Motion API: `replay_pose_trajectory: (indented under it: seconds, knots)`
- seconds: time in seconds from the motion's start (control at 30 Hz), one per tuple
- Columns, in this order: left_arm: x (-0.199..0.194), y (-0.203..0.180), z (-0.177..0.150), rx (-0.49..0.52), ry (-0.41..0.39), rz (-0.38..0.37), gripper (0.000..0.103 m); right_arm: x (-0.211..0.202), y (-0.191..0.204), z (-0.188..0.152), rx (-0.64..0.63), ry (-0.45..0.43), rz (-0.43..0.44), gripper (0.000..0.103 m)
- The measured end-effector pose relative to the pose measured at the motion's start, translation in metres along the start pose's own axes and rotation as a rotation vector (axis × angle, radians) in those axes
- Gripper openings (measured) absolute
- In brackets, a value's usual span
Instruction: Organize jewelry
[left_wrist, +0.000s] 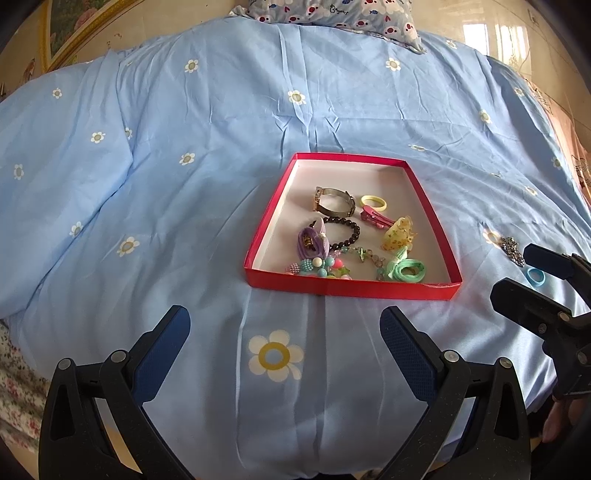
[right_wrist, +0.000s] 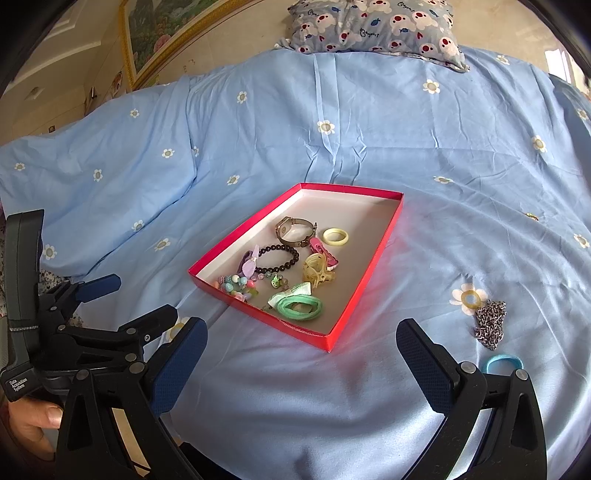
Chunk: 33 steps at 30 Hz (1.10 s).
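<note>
- We find the left gripper (left_wrist: 284, 336) and right gripper (right_wrist: 301, 350) both spread wide, empty, above the bedsheet (right_wrist: 424, 155).
- We note the red tray (right_wrist: 354, 295) holds jewelry; silver chain (right_wrist: 489, 325) and blue hair tie (right_wrist: 502, 363) lie outside, to its right.

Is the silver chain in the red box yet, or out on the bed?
Out. The silver chain lies on the blue sheet, right of the red box, beside a blue hair tie.

A bed (right_wrist: 258, 147) with a blue flowered cover carries a shallow red box (right_wrist: 364, 273), a metal chain (right_wrist: 489, 325) and blue hair tie (right_wrist: 502, 362) beside it, and a pillow (right_wrist: 373, 26).
</note>
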<state>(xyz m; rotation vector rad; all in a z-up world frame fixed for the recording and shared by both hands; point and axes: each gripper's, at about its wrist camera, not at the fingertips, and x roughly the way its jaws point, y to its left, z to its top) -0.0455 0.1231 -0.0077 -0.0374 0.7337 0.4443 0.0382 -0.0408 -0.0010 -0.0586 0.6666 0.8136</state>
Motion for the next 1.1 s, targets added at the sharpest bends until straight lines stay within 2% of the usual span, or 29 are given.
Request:
replay_pose_trajectory:
  seconds: [1.1]
  knots:
    - [0.005,-0.009,0.009,0.013,0.009,-0.017,0.103,0.005,-0.011,0.003,0.034,0.006,0.005,0.103]
